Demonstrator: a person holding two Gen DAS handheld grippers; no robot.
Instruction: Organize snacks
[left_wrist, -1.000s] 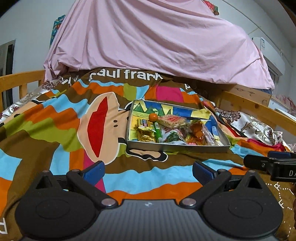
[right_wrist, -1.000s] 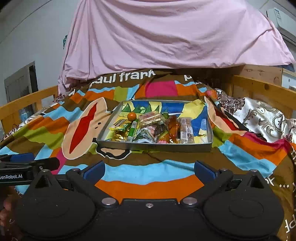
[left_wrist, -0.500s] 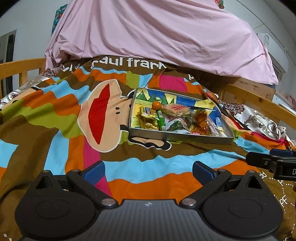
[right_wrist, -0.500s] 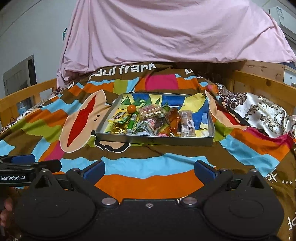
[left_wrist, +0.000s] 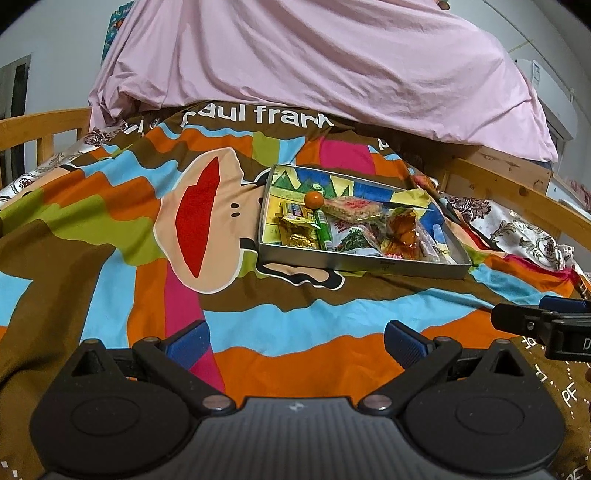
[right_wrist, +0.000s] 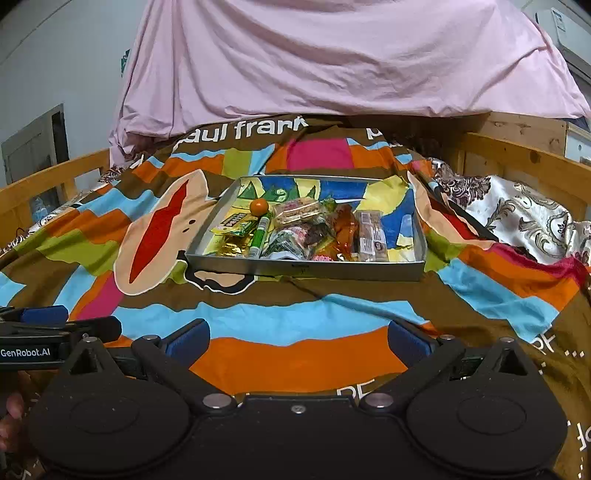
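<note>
Both wrist views face the snack tin (left_wrist: 360, 260) (right_wrist: 303, 267) from low, well back.

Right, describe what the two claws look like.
Both match: the left claw and right claw have matte black bodies with two round discs, silver pivot rivets, black linkage arms and blue ribbed finger pads. The left one's side reads "GenRobot.AI" in white.

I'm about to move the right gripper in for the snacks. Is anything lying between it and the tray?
Nothing visible does. The right gripper is open, and only bare patterned blanket lies between it and the metal tray. The tray's near wall stands in front of the snacks, so they must be reached from above.
</note>
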